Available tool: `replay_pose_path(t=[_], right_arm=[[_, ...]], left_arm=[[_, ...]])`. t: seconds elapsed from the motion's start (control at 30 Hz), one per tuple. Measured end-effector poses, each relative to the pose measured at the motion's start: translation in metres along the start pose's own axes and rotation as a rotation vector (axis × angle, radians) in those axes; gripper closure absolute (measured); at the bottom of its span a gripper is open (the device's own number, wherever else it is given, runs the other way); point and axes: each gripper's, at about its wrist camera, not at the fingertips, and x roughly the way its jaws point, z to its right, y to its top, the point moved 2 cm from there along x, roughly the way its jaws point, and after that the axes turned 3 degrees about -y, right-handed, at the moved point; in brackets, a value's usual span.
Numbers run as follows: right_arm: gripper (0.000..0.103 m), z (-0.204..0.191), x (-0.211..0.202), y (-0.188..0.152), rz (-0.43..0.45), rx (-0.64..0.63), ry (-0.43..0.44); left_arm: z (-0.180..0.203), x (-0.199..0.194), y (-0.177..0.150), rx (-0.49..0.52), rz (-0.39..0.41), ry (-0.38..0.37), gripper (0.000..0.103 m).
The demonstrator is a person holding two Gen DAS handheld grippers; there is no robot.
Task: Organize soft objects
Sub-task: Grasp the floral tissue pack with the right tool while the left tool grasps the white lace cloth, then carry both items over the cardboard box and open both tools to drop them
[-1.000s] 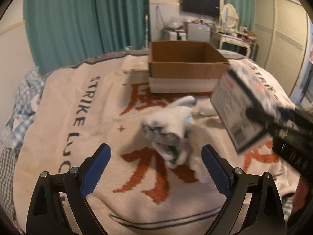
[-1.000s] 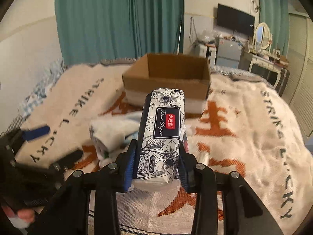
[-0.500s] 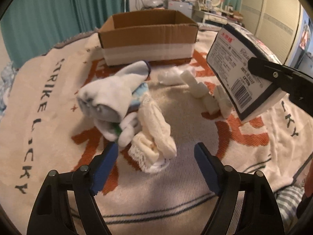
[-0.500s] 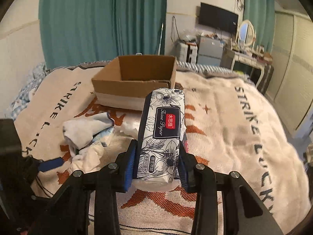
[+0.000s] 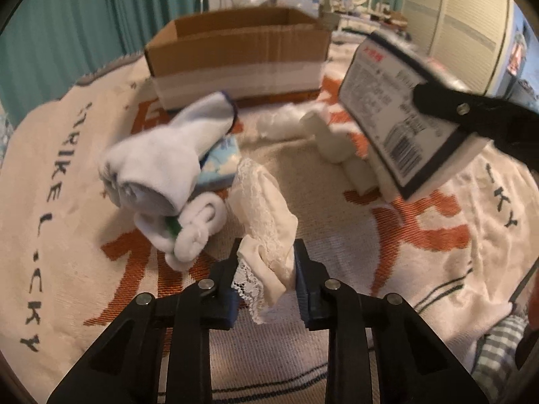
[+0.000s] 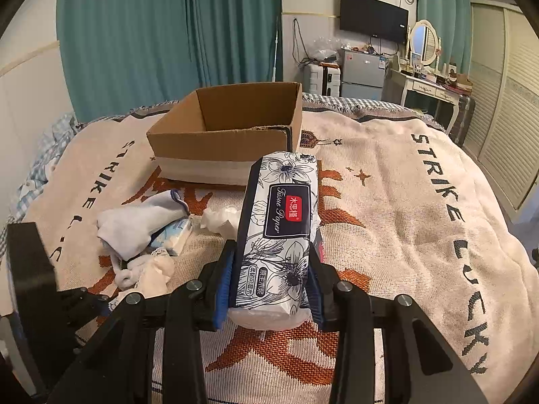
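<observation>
My left gripper (image 5: 266, 262) is shut on a cream lace sock (image 5: 262, 212) lying on the blanket. Beside it lie a white sock bundle (image 5: 158, 168), a rolled white sock (image 5: 198, 225) and a small blue tissue pack (image 5: 219, 165). My right gripper (image 6: 271, 276) is shut on a floral tissue paper pack (image 6: 279, 225), held above the bed; the pack also shows at the right of the left wrist view (image 5: 401, 101). An open cardboard box (image 6: 229, 134) stands behind the pile, and shows in the left wrist view (image 5: 242, 54).
A cream blanket with orange characters (image 6: 404, 202) covers the bed. Small white socks (image 5: 333, 141) and a crumpled white piece (image 6: 219, 219) lie in front of the box. Teal curtains (image 6: 151, 33), a dresser and a fridge stand behind the bed.
My left gripper moved forward and down and closed on the cream lace sock. The right gripper keeps holding the tissue pack and shifted slightly toward the box.
</observation>
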Motion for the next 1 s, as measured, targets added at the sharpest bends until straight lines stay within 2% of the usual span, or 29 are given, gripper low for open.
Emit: replay_pose_path(t=[0.27, 0.47, 0.67, 0.87, 1.0], right_arm=[[0.066, 0.002, -0.054, 0.012, 0.092, 0.014, 0.013], [0.066, -0.003, -0.099, 0.038, 0.18, 0.027, 0.058], [0.066, -0.011, -0.133, 0.084, 0.282, -0.009, 0.082], [0.066, -0.018, -0.114, 0.137, 0.32, -0.052, 0.098], [0.066, -0.015, -0.063, 0.173, 0.296, -0.031, 0.143]], left_arm=[[0.013, -0.077, 0.011, 0.019, 0.146, -0.02, 0.077], [0.011, -0.13, 0.043, 0.07, 0.274, -0.012, 0.077], [0.002, -0.156, 0.089, 0.094, 0.343, -0.04, 0.077], [-0.015, -0.144, 0.144, 0.079, 0.372, -0.043, 0.077], [-0.033, -0.114, 0.179, 0.091, 0.376, -0.015, 0.077]])
